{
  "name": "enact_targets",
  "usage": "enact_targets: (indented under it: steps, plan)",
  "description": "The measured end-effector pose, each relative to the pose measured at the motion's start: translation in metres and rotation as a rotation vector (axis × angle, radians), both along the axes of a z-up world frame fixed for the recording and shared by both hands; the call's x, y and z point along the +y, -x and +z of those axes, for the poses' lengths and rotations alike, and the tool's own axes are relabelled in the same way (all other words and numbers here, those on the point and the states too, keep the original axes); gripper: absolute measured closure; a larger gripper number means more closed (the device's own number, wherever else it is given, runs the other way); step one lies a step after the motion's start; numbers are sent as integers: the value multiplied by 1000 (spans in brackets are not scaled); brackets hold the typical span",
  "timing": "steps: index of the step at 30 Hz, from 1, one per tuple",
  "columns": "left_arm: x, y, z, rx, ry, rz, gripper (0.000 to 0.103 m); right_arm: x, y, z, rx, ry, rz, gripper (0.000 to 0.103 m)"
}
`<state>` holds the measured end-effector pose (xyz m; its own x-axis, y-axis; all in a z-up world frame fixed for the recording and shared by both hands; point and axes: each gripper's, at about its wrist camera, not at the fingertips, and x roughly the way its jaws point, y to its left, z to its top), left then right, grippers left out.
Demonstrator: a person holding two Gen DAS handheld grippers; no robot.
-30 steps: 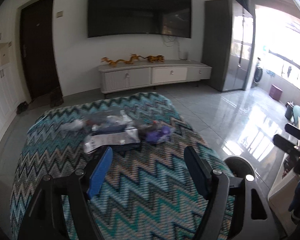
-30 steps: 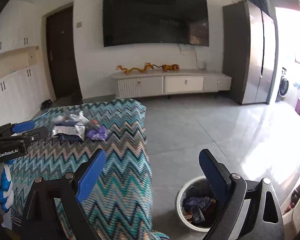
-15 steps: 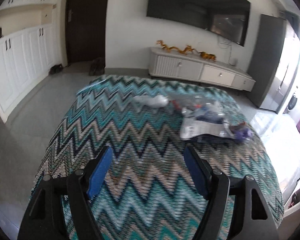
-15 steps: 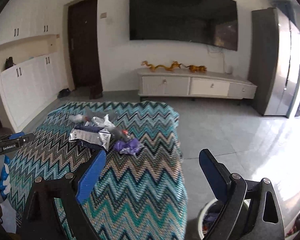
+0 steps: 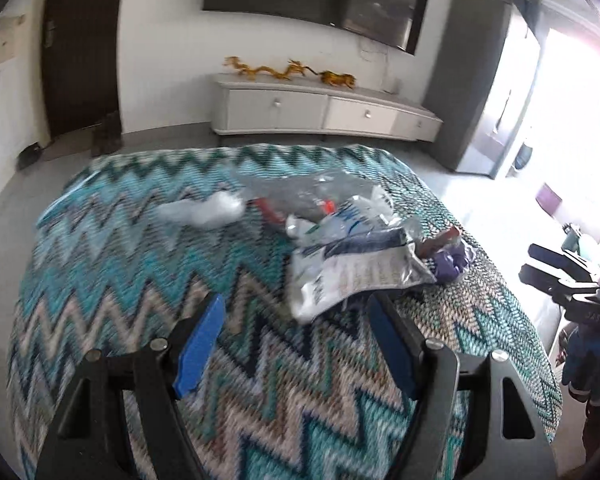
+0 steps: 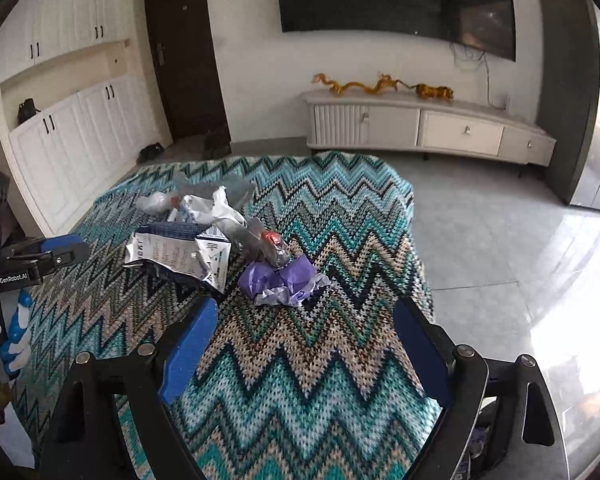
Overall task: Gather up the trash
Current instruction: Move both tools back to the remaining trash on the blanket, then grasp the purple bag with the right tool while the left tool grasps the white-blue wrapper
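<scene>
1. Trash is what we are after, and we hold none of it yet: our left gripper (image 5: 294, 344) stands open over the bare zigzag cloth with nothing between its blue pads, just short of the white printed pouch (image 5: 352, 276).
2. Our right gripper (image 6: 304, 344) is also spread wide and empty; its jaws have just been closing a little, though nothing lies between them. The crumpled purple wrapper (image 6: 280, 280) sits just beyond its fingertips.
3. Moving outward, the litter lies in one loose heap on the table (image 6: 332, 216), toward its far half and nearer the right edge than the left one.
4. Counting what we can separate: one purple wrapper, one white printed pouch, one dark blue packet (image 6: 172, 232) under or joined to that pouch, one clear wrapper with a red piece inside (image 6: 270, 242), and one white crumpled bag (image 5: 204, 210) lying apart toward the far left. The clear and white scraps in the middle of the heap overlap too much for a firm count.
5. We judge the job barely begun from this view: every piece on the table remains to be picked up, and a bin rim shows only dimly by the floor at the right.
</scene>
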<state>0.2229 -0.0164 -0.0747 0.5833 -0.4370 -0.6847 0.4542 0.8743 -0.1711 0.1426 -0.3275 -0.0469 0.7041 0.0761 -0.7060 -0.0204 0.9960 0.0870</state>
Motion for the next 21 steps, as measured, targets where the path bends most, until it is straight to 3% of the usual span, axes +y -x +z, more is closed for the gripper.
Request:
enact_targets:
  steps: [11, 21]
  plan:
    - [-49, -52, -10, 25, -12, -160, 30, -1, -50, -23, 44, -58, 36, 24]
    - [-52, -39, -33, 99, -13, -202, 32, 3, -75, -49, 113, -126, 74, 33]
